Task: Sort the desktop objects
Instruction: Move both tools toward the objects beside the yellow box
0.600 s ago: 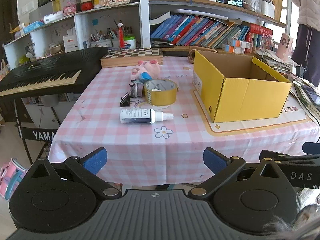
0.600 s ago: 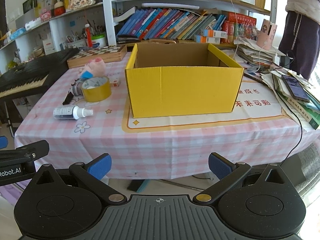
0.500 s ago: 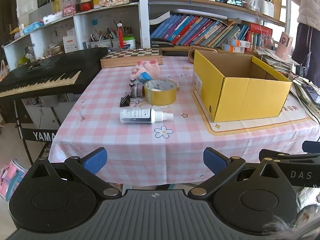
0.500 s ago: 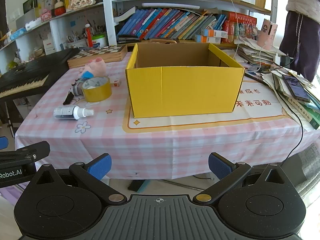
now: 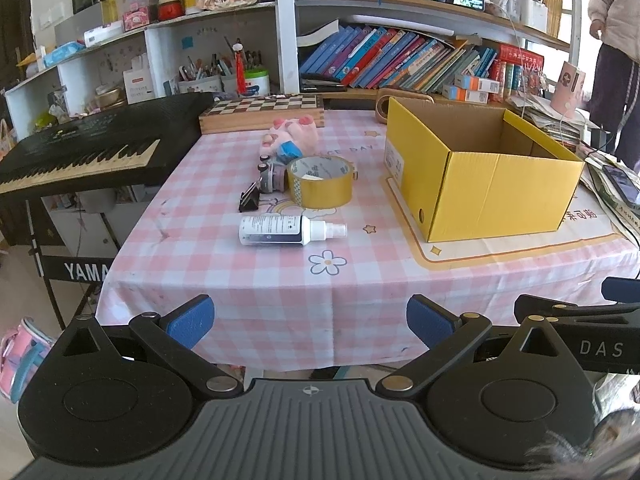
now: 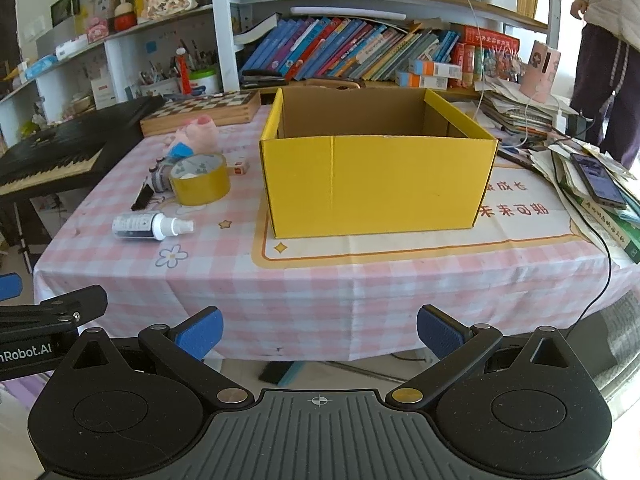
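An open yellow cardboard box stands on the pink checked tablecloth. Left of it lie a white spray bottle, a roll of yellow tape, a black binder clip, a small grey object and a pink plush toy. My left gripper is open and empty before the table's front edge, facing the bottle. My right gripper is open and empty, facing the box.
A black keyboard stands to the left of the table. A wooden chessboard lies at the back. Bookshelves line the wall. Papers and a phone lie at the right. A person stands far right.
Both grippers have crept very slightly nearer the table; nothing on the table has moved.
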Motion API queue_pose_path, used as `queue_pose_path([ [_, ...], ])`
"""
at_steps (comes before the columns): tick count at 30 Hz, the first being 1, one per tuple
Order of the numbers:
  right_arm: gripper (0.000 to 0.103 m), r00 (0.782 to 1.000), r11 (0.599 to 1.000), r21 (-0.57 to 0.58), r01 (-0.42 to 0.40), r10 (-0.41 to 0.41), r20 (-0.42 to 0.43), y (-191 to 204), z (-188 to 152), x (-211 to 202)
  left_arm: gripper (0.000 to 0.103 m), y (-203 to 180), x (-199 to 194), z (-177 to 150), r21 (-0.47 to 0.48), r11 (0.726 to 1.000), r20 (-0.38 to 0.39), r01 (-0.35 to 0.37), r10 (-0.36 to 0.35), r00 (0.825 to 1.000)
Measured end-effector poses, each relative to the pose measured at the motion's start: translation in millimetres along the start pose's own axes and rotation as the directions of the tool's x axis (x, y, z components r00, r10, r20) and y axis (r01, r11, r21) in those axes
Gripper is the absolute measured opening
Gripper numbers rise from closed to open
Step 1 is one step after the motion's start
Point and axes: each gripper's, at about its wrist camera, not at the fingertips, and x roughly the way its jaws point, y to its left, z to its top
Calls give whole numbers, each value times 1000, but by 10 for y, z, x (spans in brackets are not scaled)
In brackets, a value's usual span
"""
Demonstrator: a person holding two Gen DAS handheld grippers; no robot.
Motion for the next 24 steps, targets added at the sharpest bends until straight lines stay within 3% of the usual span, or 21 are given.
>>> queue_pose_path([
  [24, 103, 999, 999, -12, -38, 38, 4, 89, 14, -16, 103, 92, -37, 14, -4, 1000, 9, 2, -2, 1000],
])
